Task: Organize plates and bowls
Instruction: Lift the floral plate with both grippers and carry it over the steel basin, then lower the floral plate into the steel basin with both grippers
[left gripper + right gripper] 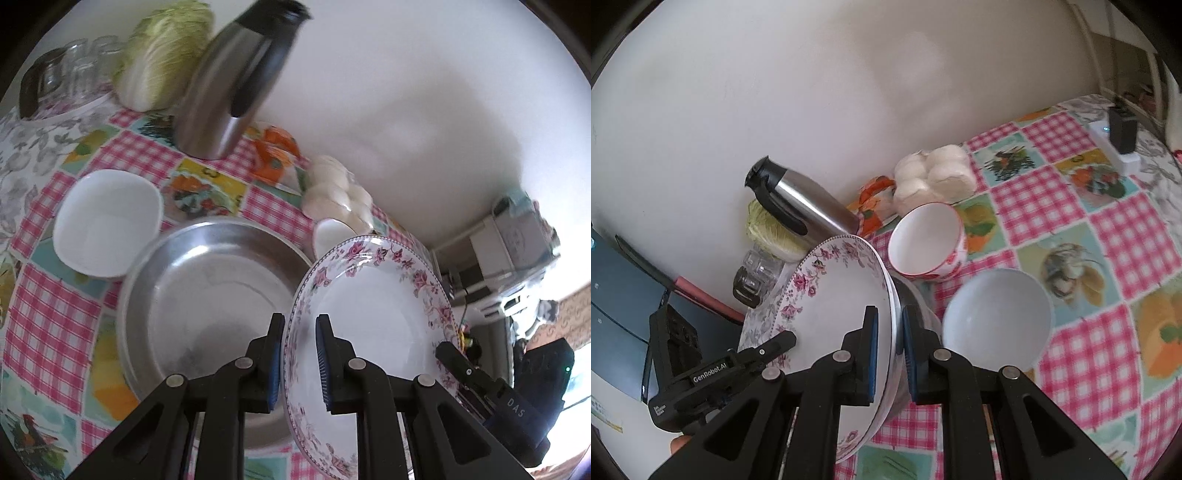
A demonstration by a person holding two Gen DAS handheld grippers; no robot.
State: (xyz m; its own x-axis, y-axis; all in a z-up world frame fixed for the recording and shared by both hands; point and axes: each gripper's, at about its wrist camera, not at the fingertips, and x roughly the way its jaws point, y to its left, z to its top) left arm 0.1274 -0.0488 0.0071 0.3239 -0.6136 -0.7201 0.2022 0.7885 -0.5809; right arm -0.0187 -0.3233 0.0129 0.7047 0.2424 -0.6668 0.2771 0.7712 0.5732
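Pinching opposite rims of the floral plate, I hold it tilted on edge with my left claw and right claw, both nearly closed, above the steel pan beside two white bowls.

The plate is white with pink roses round its rim. Both grippers are black with blue pads. The pan is bare silver metal. The worktop cloth mixes pink-white checks with yellow and teal picture squares. One bowl is plain white, another white with red trim. The flask is steel and black; the cabbage pale green.
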